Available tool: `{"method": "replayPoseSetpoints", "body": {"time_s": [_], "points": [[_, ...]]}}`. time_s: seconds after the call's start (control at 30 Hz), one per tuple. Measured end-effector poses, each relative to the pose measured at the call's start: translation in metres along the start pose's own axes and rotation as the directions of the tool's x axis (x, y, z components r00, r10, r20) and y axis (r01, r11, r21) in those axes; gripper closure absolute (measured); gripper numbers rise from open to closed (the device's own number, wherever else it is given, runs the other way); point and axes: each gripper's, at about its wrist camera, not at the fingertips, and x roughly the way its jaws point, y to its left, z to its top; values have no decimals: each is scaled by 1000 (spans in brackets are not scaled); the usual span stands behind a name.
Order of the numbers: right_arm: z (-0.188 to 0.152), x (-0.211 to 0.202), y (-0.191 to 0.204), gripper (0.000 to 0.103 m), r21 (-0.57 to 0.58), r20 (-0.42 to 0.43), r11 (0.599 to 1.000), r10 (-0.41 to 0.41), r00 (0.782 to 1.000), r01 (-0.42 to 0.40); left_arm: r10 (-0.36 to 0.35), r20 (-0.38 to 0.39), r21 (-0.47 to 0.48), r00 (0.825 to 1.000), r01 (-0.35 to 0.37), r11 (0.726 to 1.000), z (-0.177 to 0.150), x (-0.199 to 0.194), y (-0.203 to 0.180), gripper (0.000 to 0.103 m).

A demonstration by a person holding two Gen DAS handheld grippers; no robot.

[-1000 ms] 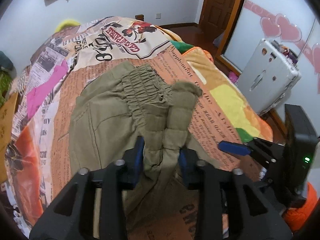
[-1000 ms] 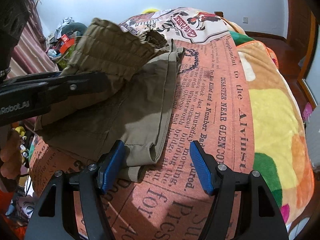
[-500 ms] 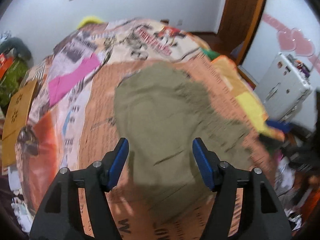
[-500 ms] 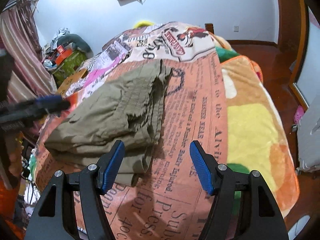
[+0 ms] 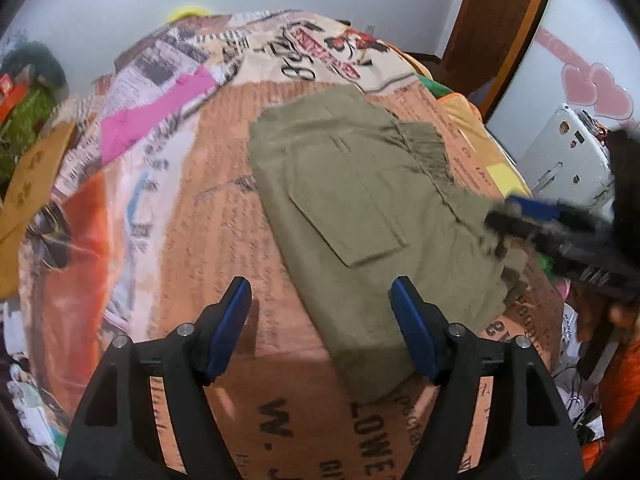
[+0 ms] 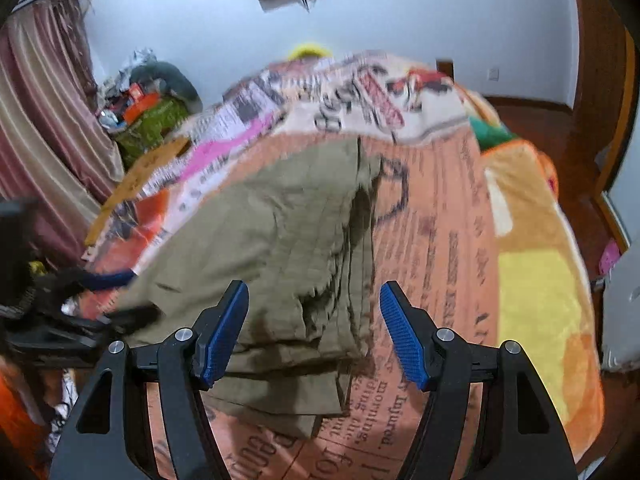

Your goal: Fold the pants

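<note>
The olive pants are lying folded in a compact bundle on the newspaper-print blanket. The left gripper is being held wide, empty, above the bundle's near end. The right gripper is likewise being held wide, gripping nothing, over the folded layers.

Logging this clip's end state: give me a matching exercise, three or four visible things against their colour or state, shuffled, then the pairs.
Things:
1. folded khaki cotton pants
2. left gripper
3. newspaper-print fleece blanket
4. heart-shaped wall stickers

States or colours:
A. pink
B. open, holding nothing
C. lying in a folded stack on the bed
D. mostly orange with black lettering

Pairs: 1-C, 2-B, 3-D, 4-A
</note>
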Motion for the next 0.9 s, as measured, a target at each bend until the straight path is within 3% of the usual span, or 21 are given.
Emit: {"method": "replayPoseSetpoints", "body": {"time_s": [0.2,0.37,0.53,0.63,0.7,0.8,0.9], "points": [[-14,1,-11,35,59,-13,998,32,999,-31,71,60,3,996,-71,997,48,5,29,22],[-14,-1,-5,35,30,-5,999,14,1000,-14,74,30,-54,997,-73,996,97,39,61,22],[-14,0,-9,35,55,-7,998,30,1000,-29,121,-40,-11,992,-121,993,136,87,71,22],[-12,0,-10,35,47,-10,998,34,999,-34,90,-122,16,988,-89,996,153,119,72,21],[-11,0,-10,35,37,-14,999,34,999,-33,74,-171,14,983,-73,997,158,139,73,21],[-8,1,-10,33,17,-14,1000,23,1000,-23,108,-229,42,967,-101,994,159,169,71,21],[-5,2,-15,32,15,-12,1000,16,1000,-16,144,-260,76,955,-128,989,152,189,70,11]]}}
